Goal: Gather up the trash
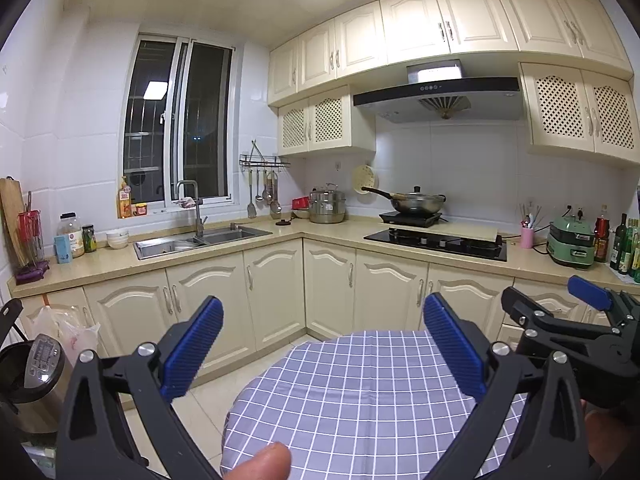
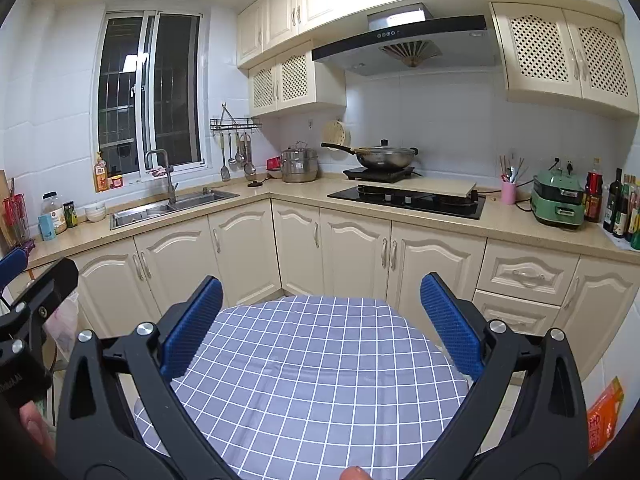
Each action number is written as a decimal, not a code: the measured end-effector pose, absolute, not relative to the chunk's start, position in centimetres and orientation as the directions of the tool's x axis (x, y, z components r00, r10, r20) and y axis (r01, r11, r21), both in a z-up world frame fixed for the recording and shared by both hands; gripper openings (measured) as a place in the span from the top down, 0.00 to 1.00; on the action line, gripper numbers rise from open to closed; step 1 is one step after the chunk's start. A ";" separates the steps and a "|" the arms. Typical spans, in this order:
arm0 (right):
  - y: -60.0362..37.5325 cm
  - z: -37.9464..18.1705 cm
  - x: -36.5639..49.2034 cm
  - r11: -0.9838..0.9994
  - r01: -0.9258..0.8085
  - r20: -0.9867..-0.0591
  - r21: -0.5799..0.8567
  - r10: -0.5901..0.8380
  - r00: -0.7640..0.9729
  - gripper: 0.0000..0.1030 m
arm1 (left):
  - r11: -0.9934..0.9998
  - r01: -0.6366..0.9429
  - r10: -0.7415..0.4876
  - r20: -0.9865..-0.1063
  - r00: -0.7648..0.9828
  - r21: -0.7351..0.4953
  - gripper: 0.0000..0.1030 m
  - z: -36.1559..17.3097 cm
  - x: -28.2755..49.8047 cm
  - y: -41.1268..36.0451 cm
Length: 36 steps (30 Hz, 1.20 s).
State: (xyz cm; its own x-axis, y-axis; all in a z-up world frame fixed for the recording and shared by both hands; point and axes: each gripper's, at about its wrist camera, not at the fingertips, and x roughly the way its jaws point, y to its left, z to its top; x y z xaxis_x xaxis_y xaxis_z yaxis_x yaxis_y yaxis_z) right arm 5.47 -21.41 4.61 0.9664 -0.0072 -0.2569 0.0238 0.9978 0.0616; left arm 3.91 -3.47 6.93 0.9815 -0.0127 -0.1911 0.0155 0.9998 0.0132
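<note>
My left gripper (image 1: 323,346) is open and empty, held above a round table with a blue-and-white checked cloth (image 1: 360,408). My right gripper (image 2: 322,326) is open and empty above the same table (image 2: 304,380). The right gripper also shows at the right edge of the left wrist view (image 1: 576,320), and the left one at the left edge of the right wrist view (image 2: 28,292). A white plastic bag (image 1: 70,330) hangs by the lower cabinets at the left. No loose trash shows on the cloth.
An L-shaped counter holds a sink (image 1: 200,240), a steel pot (image 1: 326,205), a hob with a wok (image 1: 416,200), a green cooker (image 1: 570,242) and bottles (image 1: 622,246). A rice cooker (image 1: 30,376) stands at the left. An orange packet (image 2: 604,416) lies at the lower right.
</note>
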 end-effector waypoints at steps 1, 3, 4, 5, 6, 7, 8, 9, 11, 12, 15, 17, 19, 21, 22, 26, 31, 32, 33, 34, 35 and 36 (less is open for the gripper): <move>-21.6 4.6 5.5 0.998 0.023 -0.256 0.061 -0.007 0.967 0.06 | 1.000 0.016 -0.013 -0.191 0.981 0.012 0.05 7.0 4.0 -3.4; -21.5 4.7 5.4 0.998 0.021 -0.253 0.060 -0.005 0.967 0.06 | 1.000 0.009 -0.006 -0.187 0.982 0.014 0.05 7.0 3.8 -3.4; -21.5 4.8 5.4 0.998 0.022 -0.253 0.060 -0.006 0.968 0.06 | 1.000 0.010 -0.007 -0.185 0.983 0.012 0.05 7.0 3.8 -3.4; -21.5 4.8 5.3 0.998 0.022 -0.252 0.061 -0.005 0.968 0.06 | 1.000 0.010 -0.008 -0.185 0.983 0.011 0.05 7.1 3.7 -3.4; -21.6 4.8 5.4 0.998 0.022 -0.252 0.062 -0.006 0.968 0.06 | 1.000 0.011 -0.009 -0.183 0.983 0.009 0.05 7.1 3.7 -3.4; -21.6 4.9 5.4 0.998 0.023 -0.252 0.064 -0.007 0.968 0.06 | 1.000 0.009 -0.008 -0.182 0.983 0.009 0.05 7.1 3.7 -3.4; -21.6 4.9 5.4 0.998 0.023 -0.252 0.065 -0.006 0.968 0.06 | 1.000 0.008 -0.007 -0.181 0.983 0.008 0.05 7.1 3.6 -3.4; -21.5 4.9 5.3 0.998 0.024 -0.250 0.064 -0.007 0.968 0.06 | 1.000 0.009 -0.008 -0.182 0.983 0.007 0.05 7.1 3.7 -3.4; -21.4 5.0 5.3 0.998 0.024 -0.247 0.064 -0.008 0.969 0.06 | 1.000 0.012 -0.011 -0.181 0.984 0.006 0.05 7.2 3.6 -3.4; -21.4 5.0 5.2 0.998 0.025 -0.246 0.065 -0.008 0.969 0.06 | 1.000 0.014 -0.013 -0.181 0.983 0.004 0.05 7.2 3.6 -3.4; -21.4 5.1 5.1 0.998 0.023 -0.241 0.064 -0.007 0.971 0.06 | 1.000 0.019 -0.018 -0.179 0.984 0.002 0.05 7.4 3.6 -3.4; -21.3 5.2 5.1 0.998 0.023 -0.239 0.063 -0.007 0.971 0.06 | 1.000 0.018 -0.017 -0.174 0.985 0.005 0.05 7.4 3.4 -3.4; -21.2 5.3 5.0 0.998 0.019 -0.237 0.065 -0.003 0.971 0.06 | 1.000 0.020 -0.019 -0.168 0.986 0.007 0.05 7.6 3.3 -3.4; -21.1 5.4 4.9 0.998 0.020 -0.234 0.064 -0.004 0.972 0.06 | 1.000 0.028 -0.027 -0.164 0.986 0.004 0.05 7.7 3.3 -3.3; -21.1 5.4 4.9 0.998 0.018 -0.233 0.065 -0.003 0.972 0.06 | 0.999 0.035 -0.034 -0.161 0.986 -0.001 0.05 7.7 3.2 -3.2; -21.2 5.7 4.8 0.997 0.016 -0.229 0.069 0.000 0.974 0.06 | 0.999 0.038 -0.038 -0.140 0.989 -0.005 0.05 7.8 2.9 -3.0; -21.3 5.6 4.7 0.997 0.013 -0.226 0.075 0.004 0.974 0.06 | 1.000 0.023 -0.021 -0.138 0.990 0.014 0.05 7.9 3.1 -3.4; -21.3 5.6 4.7 0.997 0.011 -0.227 0.077 0.006 0.974 0.06 | 1.000 0.018 -0.015 -0.145 0.989 0.015 0.05 7.8 3.2 -3.5; -21.2 5.6 4.7 0.997 0.011 -0.228 0.078 0.007 0.974 0.06 | 1.000 0.016 -0.013 -0.150 0.989 0.016 0.05 7.8 3.4 -3.5; -21.2 5.6 4.7 0.997 0.011 -0.228 0.078 0.007 0.974 0.06 | 1.000 0.014 -0.011 -0.154 0.988 0.016 0.05 7.7 3.4 -3.6; -21.2 5.6 4.7 0.997 0.011 -0.228 0.079 0.007 0.974 0.06 | 1.000 0.012 -0.009 -0.157 0.988 0.016 0.05 7.7 3.5 -3.6; -21.2 5.6 4.7 0.997 0.011 -0.228 0.078 0.007 0.974 0.06 | 1.000 0.011 -0.009 -0.159 0.987 0.016 0.05 7.7 3.6 -3.6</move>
